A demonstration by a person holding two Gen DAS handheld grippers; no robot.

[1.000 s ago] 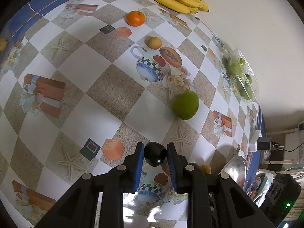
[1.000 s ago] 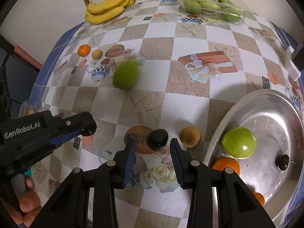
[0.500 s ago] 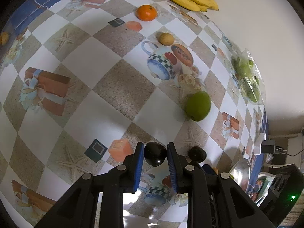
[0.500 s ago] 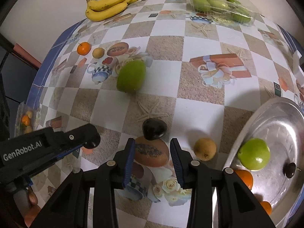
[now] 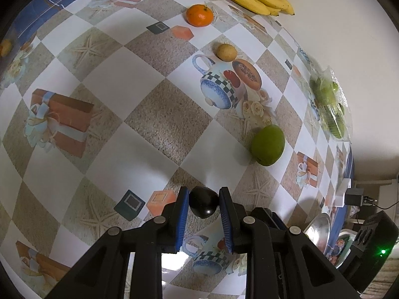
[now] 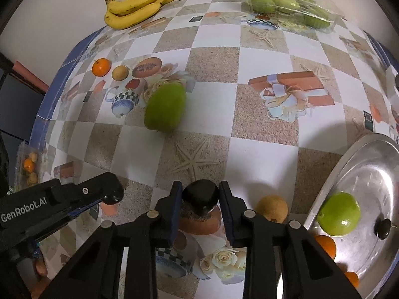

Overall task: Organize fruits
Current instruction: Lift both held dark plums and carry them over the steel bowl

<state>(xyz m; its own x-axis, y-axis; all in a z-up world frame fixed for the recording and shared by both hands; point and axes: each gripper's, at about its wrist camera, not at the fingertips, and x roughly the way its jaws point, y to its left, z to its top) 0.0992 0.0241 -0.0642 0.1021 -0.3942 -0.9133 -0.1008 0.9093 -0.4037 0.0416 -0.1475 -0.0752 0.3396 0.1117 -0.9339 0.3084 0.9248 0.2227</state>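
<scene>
My left gripper (image 5: 203, 195) is shut on a dark plum (image 5: 202, 205) and holds it above the patterned tablecloth. A second dark plum (image 6: 200, 196) lies on the cloth between the blue pads of my right gripper (image 6: 200, 191). Its jaws are closing, and both pads touch the plum's sides. A round metal tray (image 6: 374, 174) at the right holds a green apple (image 6: 339, 214), an orange (image 6: 324, 246) and a small dark fruit (image 6: 384, 228). A brown round fruit (image 6: 271, 208) rests on the cloth just left of the tray.
A green mango (image 6: 165, 109) lies mid-table. A tangerine (image 6: 101, 67) and a small tan fruit (image 6: 120, 72) sit at the left. Bananas (image 6: 139, 2) and a clear box of green fruit (image 6: 291, 7) line the far edge by the wall.
My right gripper moved forward and down over the second plum, and its jaws narrowed onto it. My left gripper kept its plum and barely moved.
</scene>
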